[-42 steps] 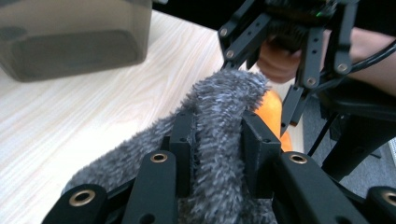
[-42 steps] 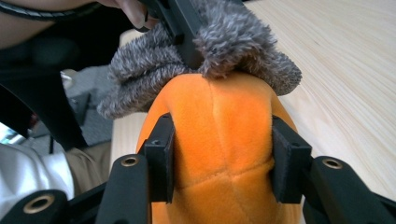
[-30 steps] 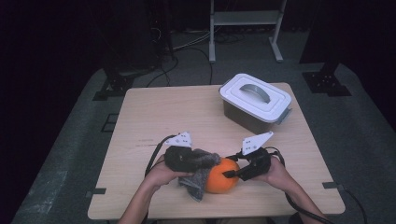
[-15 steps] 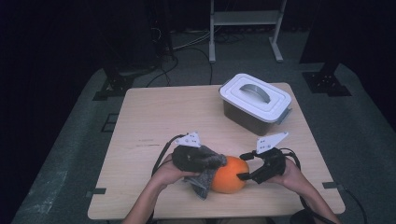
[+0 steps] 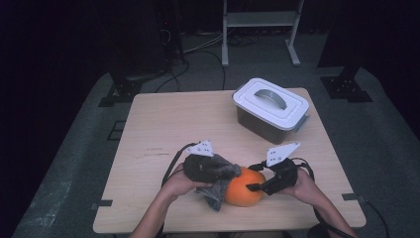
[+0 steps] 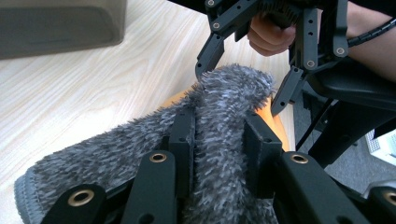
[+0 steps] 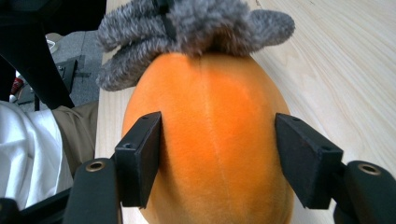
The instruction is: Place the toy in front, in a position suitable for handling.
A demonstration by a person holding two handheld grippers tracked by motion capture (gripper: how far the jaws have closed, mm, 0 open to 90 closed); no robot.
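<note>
High view: at the near edge of the surface (image 5: 163,124), the left gripper (image 5: 218,173) pinches a grey cloth (image 5: 218,191) over an orange ball (image 5: 243,187) — the right gripper (image 5: 255,187) straddles the ball, fingers just been closing, pads not clearly pressing. Farther back stands a lidded box (image 5: 271,110).

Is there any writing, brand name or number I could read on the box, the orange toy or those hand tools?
None can be read.
Table: a faint dark mark near its left middle, too small to read.
Box, orange toy, grey cloth: no lettering visible.
</note>
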